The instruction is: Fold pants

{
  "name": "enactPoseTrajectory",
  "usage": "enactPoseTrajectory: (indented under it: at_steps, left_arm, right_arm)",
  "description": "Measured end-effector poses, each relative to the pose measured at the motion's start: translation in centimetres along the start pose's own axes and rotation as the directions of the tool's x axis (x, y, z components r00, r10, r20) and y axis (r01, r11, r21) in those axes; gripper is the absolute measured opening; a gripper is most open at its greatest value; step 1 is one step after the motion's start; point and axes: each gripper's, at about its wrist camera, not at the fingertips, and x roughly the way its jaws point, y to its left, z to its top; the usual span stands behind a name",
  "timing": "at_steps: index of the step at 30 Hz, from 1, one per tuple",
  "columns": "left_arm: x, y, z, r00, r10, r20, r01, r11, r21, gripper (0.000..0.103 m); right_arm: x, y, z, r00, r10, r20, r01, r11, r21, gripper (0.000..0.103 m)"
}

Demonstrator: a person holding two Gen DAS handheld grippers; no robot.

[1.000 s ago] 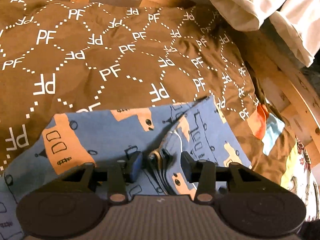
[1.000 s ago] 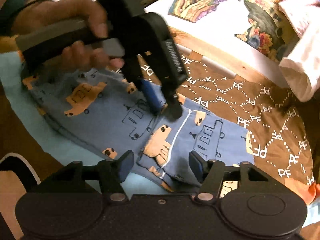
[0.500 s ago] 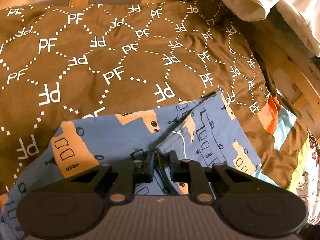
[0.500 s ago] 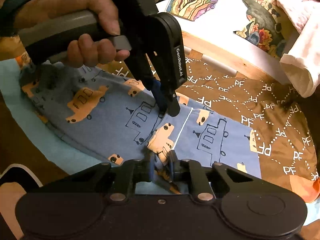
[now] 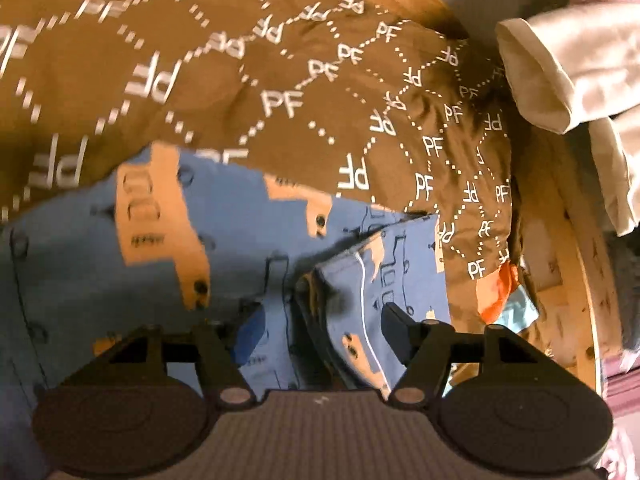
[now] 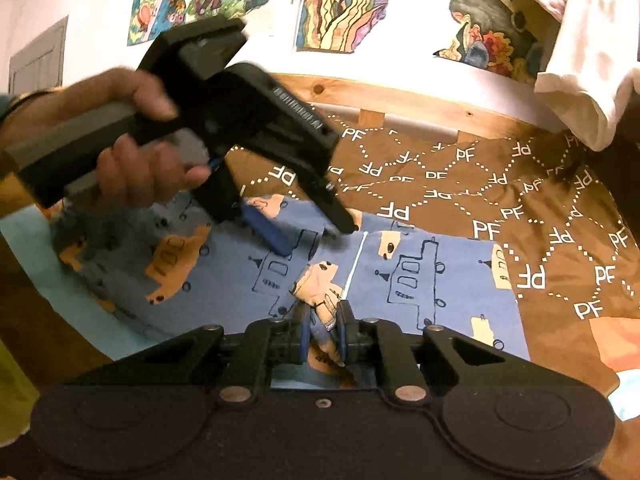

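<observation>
Left tongs (image 6: 316, 236) tilt down, spread apart; right tongs (image 6: 323, 338) pinch pants (image 6: 420, 280).

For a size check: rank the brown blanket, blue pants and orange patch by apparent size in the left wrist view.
1. brown blanket
2. blue pants, though nearness to the camera enlarges them
3. orange patch, clearly smallest

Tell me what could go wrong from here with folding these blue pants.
The left gripper is open, its fingers apart around the fold, so the bunched layers there may spring loose. Only the right gripper is shut on the pants, pinching a small bunch at the near edge; pulling from that one spot could drag or skew the fold. The brown blanket underneath is wrinkled, so it might shift along with the pants.
</observation>
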Motion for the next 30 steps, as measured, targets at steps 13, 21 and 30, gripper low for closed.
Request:
enactPoseTrajectory:
  at_steps: [13,21,30]
  left_arm:
    - [2.2,0.6,-1.2,0.998,-0.052,0.021,0.054,0.992,-0.110,0.027]
    - [0.6,-1.1,-1.4,0.998,0.003,0.064,-0.004,1.000,0.016,0.009]
    - [-3.4,-0.2,-2.8,0.984,0.130,0.120,-0.150,0.972,0.179,0.009]
  right_arm:
    - [-0.3,-0.7,0.3,0.999,0.036,-0.014,-0.036,0.999,0.026,0.014]
    - [-0.4,-0.4,-0.1,0.999,0.046,-0.021,-0.045,0.999,0.030,0.014]
    - [0.5,2.4,0.1,0.992,0.123,-0.023,-0.122,0.991,0.058,0.014]
